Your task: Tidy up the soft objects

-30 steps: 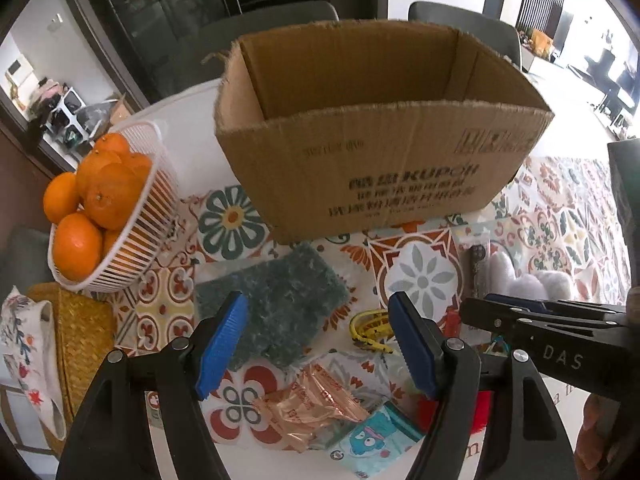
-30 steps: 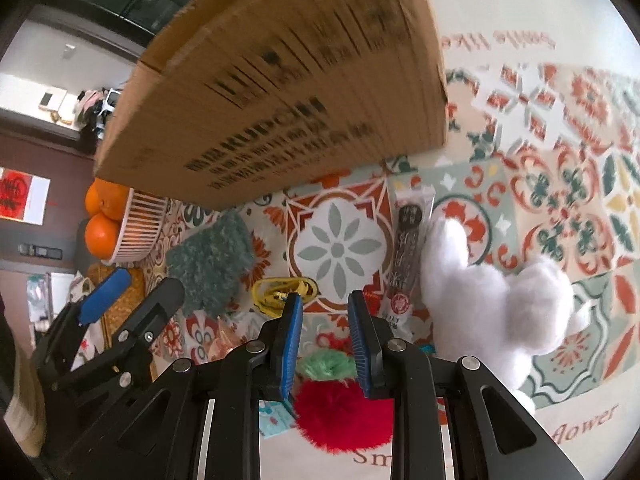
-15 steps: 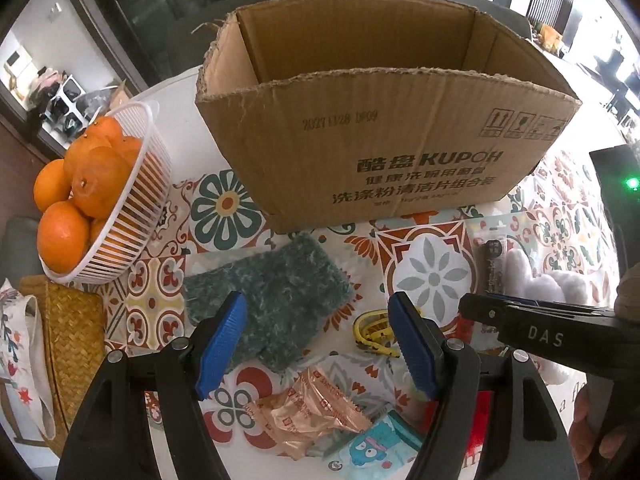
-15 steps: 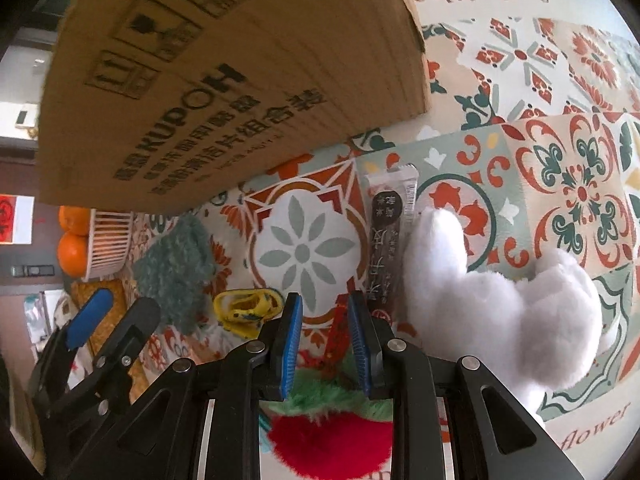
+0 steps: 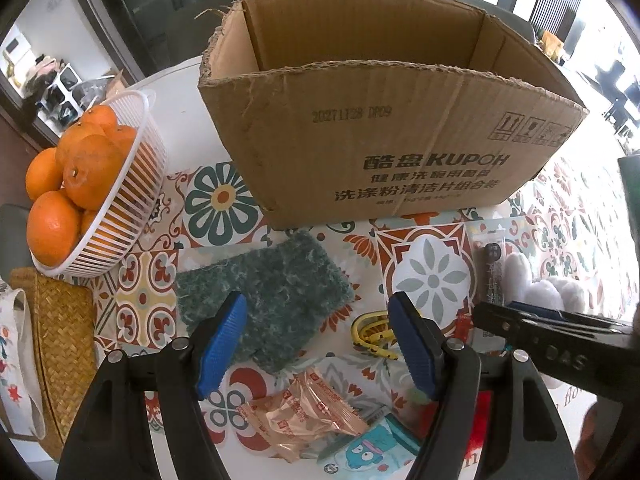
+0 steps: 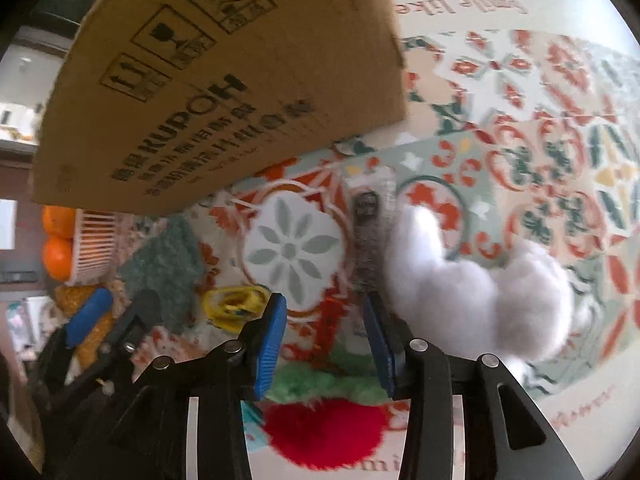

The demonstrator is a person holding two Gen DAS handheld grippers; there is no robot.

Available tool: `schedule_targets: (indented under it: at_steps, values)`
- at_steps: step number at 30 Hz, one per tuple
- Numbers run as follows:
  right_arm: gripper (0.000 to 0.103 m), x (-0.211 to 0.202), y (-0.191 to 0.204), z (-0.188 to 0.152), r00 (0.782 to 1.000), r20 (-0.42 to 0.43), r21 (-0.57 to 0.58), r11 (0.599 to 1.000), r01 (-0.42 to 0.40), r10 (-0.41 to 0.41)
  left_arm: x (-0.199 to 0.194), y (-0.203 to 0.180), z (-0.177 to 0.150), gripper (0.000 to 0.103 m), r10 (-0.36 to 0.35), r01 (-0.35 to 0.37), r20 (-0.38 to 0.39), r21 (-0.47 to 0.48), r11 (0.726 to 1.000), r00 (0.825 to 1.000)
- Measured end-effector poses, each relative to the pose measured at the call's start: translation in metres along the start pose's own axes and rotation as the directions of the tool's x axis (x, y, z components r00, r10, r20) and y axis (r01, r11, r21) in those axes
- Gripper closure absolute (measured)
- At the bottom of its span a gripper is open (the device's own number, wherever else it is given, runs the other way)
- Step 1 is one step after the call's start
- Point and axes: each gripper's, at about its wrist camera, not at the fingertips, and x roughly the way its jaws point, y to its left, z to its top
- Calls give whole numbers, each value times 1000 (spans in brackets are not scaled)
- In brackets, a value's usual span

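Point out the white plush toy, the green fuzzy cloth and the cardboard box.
white plush toy [image 6: 472,296], right wrist view, middle of its body.
green fuzzy cloth [image 5: 276,292], left wrist view, centre of its top surface.
cardboard box [image 5: 380,148], left wrist view, printed front wall.

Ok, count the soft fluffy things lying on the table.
3: a green fuzzy cloth in front of the box, a white plush toy to its right, and a red and green plush under the right gripper. Others may be hidden.
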Motion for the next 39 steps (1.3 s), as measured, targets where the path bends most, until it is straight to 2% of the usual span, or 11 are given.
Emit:
schedule_targets:
  at_steps: [2,3,6,12,25,27,28,33,39]
  values:
    - [61,-4,6,-1,1000,22,-31,1000,-1,2,0,-1,0,30,-7,7,1,2,1000,1000]
    - [61,-2,8,0,999,22,-48,998,35,-34,1,-1,0,30,-6,6,-1,-1,1000,1000]
    - [62,5,2,4,1000,-4,1,1000,28,-28,2,0,0,30,-8,8,-2,-5,1000,1000]
    - [62,20,1,13,998,-25,6,999,54,-54,6,3,0,30,-17,16,-10,-23,1000,1000]
    - [64,44,36,27,981,52,-69,979,192,-189,18,20,-6,30,-7,3,-55,-72,997,998]
    - [72,46,39,27,976,67,-85,974,212,-207,18,19,-8,30,-2,-2,-56,-62,998,998]
    - [80,47,41,28,975,72,-90,972,219,-213,18,17,-8,30,0,-3,-55,-52,999,998]
    - [82,47,39,29,985,67,-81,983,163,-158,15,8,-10,30,-22,20,-59,-34,999,998]
    - [82,27,36,18,988,106,-76,990,122,-114,1,-1,-9,30,-22,22,-34,-2,1000,999]
